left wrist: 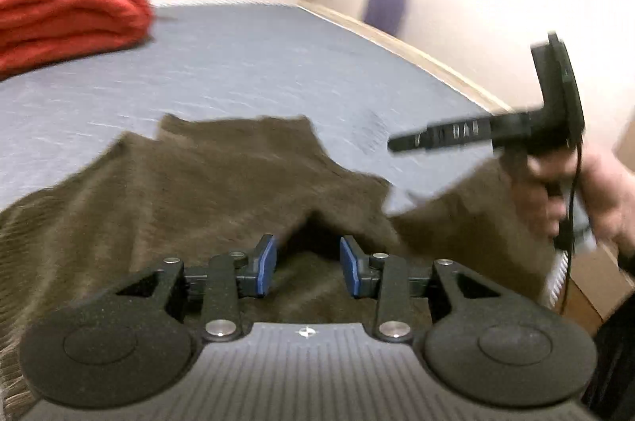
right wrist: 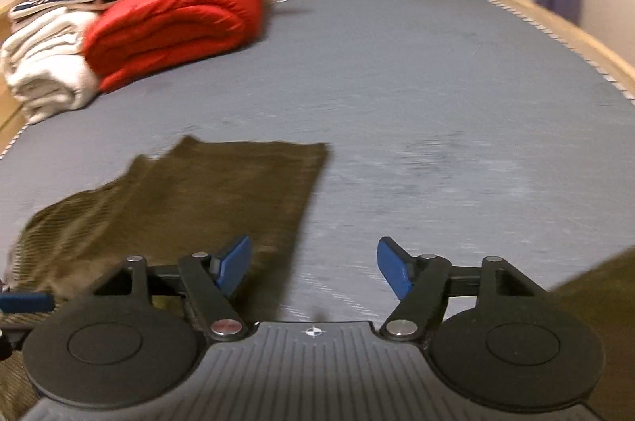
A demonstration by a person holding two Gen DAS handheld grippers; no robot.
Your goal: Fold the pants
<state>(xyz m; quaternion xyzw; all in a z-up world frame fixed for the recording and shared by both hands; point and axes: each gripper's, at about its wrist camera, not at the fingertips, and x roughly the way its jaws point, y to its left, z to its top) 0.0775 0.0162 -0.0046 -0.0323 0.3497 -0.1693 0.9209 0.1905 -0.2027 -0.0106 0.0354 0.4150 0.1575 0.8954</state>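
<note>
Pants (left wrist: 206, 191): brown corduroy, rumpled on grey mattress (left wrist: 246, 64)
Left gripper (left wrist: 307, 264): parted, over cloth
Right gripper (right wrist: 313, 272): wide, holding nothing; only left view shows hand (left wrist: 575, 198)

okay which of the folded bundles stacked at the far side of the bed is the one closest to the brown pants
The red folded blanket. It lies furthest out on the grey bed, toward the pants; the white bundle lies beyond it, by the bed's edge.

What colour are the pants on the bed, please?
Olive-brown ribbed corduroy pants, clearest in the right wrist view.
</note>
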